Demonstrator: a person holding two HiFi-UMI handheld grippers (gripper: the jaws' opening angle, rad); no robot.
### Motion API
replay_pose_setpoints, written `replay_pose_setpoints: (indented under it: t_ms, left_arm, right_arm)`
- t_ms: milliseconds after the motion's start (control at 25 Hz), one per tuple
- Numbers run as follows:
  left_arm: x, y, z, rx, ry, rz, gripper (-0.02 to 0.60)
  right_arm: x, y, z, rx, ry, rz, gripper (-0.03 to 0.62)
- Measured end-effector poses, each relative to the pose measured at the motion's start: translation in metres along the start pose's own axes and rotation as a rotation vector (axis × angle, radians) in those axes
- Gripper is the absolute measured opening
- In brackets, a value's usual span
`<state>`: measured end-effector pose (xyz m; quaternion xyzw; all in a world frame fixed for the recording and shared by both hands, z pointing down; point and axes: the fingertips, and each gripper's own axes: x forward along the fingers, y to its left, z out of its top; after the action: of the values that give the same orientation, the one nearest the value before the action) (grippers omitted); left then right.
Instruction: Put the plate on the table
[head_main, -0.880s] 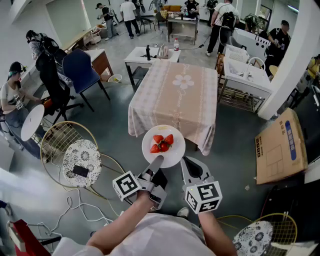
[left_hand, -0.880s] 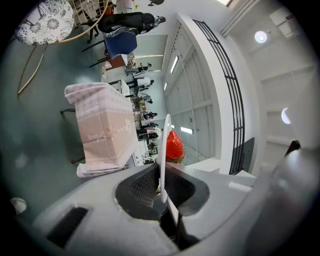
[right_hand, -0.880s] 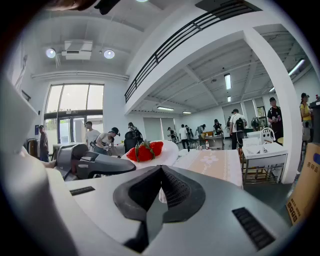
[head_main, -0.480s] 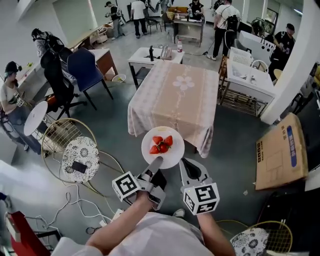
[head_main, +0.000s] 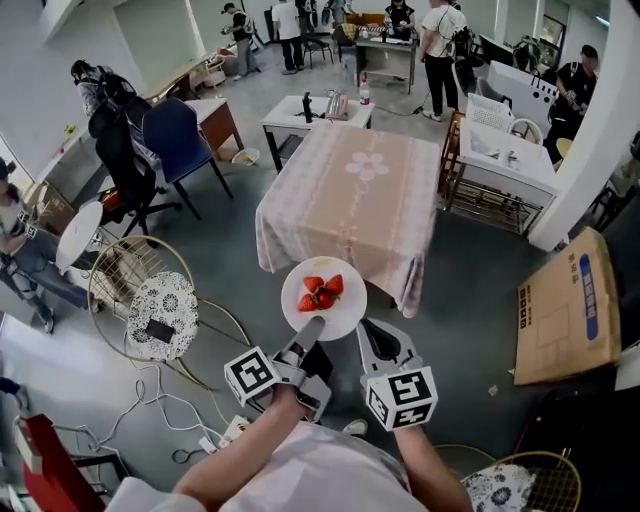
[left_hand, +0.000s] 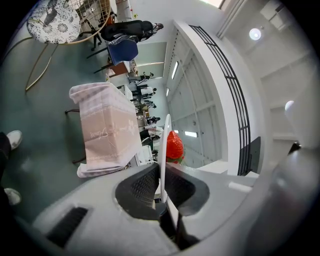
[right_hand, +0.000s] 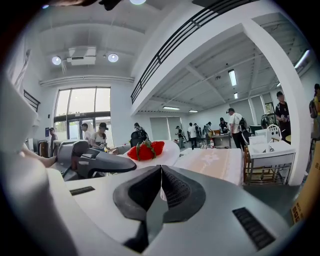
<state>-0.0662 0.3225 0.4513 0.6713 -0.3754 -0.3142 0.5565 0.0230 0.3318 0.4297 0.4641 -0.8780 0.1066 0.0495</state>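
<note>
**Head view.** We carry the plate (head_main: 323, 298), loaded with strawberries (head_main: 320, 290), in the left tongs (head_main: 313, 327), which are clamped on its near rim. The plate hangs level at the near edge of the desk (head_main: 350, 190). We cannot tell whether its far rim already overlaps the cloth. The right tongs (head_main: 372, 332) sit on our side of the desk, just beside the plate's near right rim.

**Left gripper view.** The plate appears edge-on between the two pads, and both pads press on it. One strawberry shows on the loaded face. The desk lies ahead, beyond the plate.

**Right gripper view.** The jaws stand together with nothing between them. The plate sits ahead and to the left, and the desk lies beyond it.

**Relation governing the next move.** The desk lies straight ahead of the plate, with its long axis running away from us. The left hand alone bears the load, so we judge that it must advance over the near edge and then lower the plate flat.
</note>
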Motion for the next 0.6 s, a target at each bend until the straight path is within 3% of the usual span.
replay_pose_setpoints:
  t_ms: [320,600]
  left_arm:
    - [0.022,0.011,0.006,-0.018,0.024,0.005,0.025]
    - [0.055,0.021,0.039,-0.034,0.04,0.01,0.023]
  right_arm:
    - [0.016,-0.019,-0.008,0.02,0.03,-0.023,0.005]
    - [0.061,-0.035,-0.004,0.032,0.045,-0.035,0.005]
